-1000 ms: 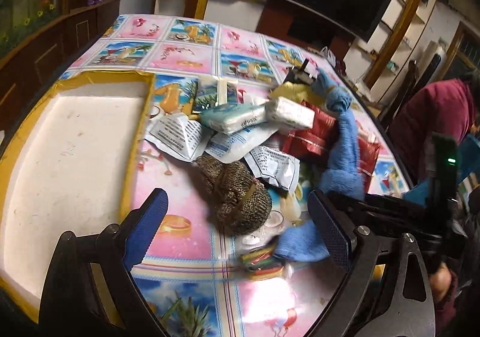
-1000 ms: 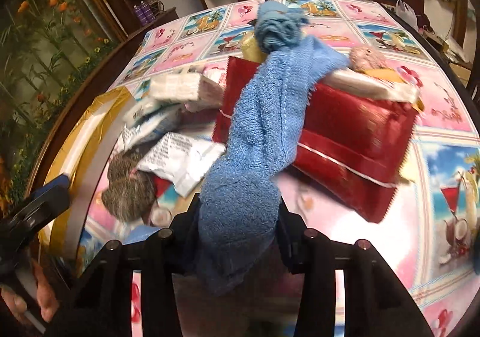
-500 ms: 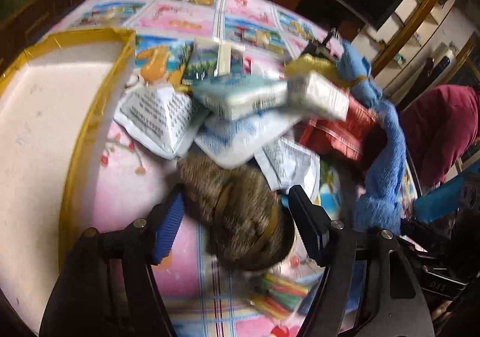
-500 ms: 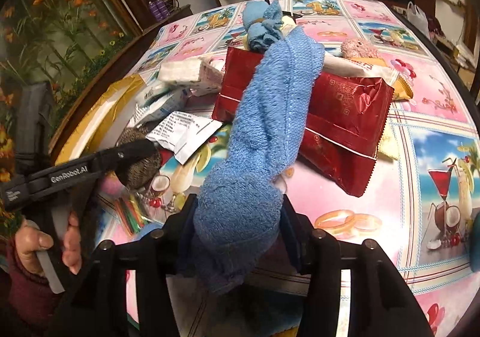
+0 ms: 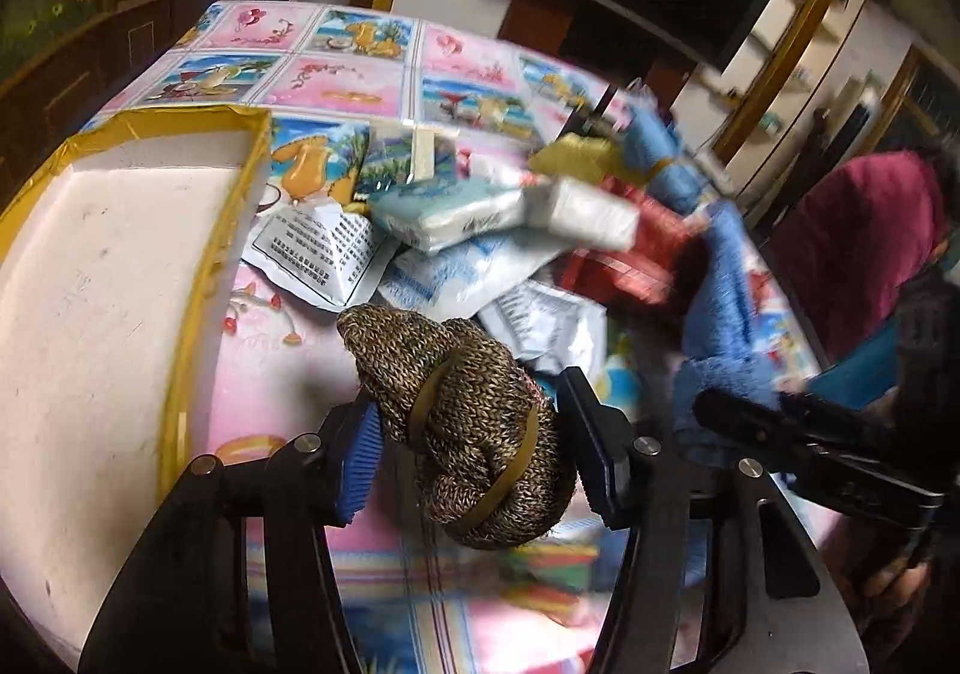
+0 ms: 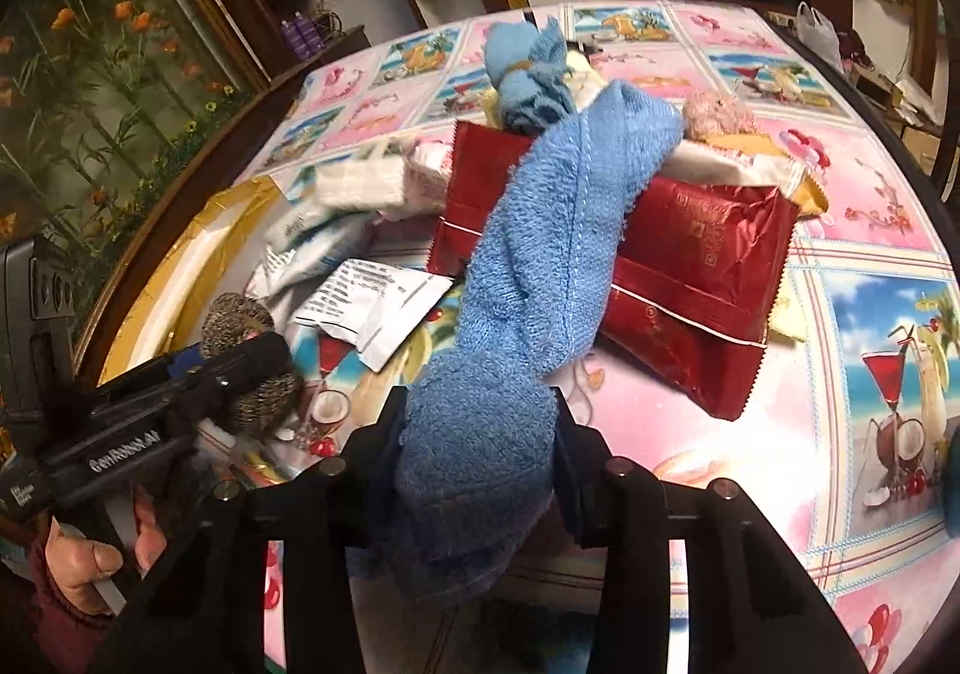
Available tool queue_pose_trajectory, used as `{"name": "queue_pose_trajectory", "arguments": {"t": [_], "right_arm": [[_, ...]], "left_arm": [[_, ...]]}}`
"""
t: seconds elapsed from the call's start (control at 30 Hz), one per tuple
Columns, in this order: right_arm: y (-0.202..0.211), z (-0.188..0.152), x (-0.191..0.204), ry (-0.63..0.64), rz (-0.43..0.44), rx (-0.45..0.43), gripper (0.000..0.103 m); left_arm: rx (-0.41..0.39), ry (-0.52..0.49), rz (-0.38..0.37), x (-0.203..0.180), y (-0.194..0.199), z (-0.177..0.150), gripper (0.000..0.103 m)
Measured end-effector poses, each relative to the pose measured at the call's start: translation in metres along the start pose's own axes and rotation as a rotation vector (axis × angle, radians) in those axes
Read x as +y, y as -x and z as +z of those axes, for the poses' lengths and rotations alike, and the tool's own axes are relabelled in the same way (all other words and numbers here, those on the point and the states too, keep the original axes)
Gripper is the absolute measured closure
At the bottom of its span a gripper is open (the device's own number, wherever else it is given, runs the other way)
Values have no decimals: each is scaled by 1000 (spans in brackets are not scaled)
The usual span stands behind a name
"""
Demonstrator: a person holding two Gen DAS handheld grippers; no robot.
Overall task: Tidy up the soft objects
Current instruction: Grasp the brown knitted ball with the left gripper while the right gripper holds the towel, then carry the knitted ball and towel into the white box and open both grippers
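Observation:
My left gripper is shut on a brown knitted bundle bound with rubber bands and holds it above the table. It also shows in the right wrist view. My right gripper is shut on one end of a blue towel; the towel's far end lies over a red foil packet. The towel also shows in the left wrist view. A rolled blue cloth and a pink fluffy item lie behind the red packet.
A white tray with a yellow rim lies at the left. Several white and pale blue packets are piled mid-table on the picture tablecloth. A person in maroon is at the right.
My left gripper moved in onto the brown knitted bundle, shut on it and lifted it. My right gripper kept hold of the blue towel and drew back a little.

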State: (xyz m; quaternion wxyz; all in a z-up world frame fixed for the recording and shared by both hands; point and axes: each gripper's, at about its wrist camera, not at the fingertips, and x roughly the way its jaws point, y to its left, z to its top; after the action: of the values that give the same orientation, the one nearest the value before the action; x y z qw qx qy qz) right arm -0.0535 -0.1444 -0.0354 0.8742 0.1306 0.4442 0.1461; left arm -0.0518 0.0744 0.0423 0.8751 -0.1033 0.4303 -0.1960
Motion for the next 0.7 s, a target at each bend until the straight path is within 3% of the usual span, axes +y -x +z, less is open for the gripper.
{"name": "queue_pose_trajectory", "arguments": {"t": [0.13, 0.33, 0.53, 0.7], "right_arm": [[30, -1, 13, 38, 24, -73, 61], [76, 12, 45, 92, 102, -192, 61], [104, 43, 99, 206, 224, -250, 61], [84, 70, 147, 273, 355, -197, 61]], "left_arm": [[-90, 24, -102, 4, 49, 4, 47], [-228, 22, -159, 13, 117, 17, 47], [-268, 59, -101, 50, 147, 41, 47], [-265, 149, -17, 100, 137, 60, 47]]}}
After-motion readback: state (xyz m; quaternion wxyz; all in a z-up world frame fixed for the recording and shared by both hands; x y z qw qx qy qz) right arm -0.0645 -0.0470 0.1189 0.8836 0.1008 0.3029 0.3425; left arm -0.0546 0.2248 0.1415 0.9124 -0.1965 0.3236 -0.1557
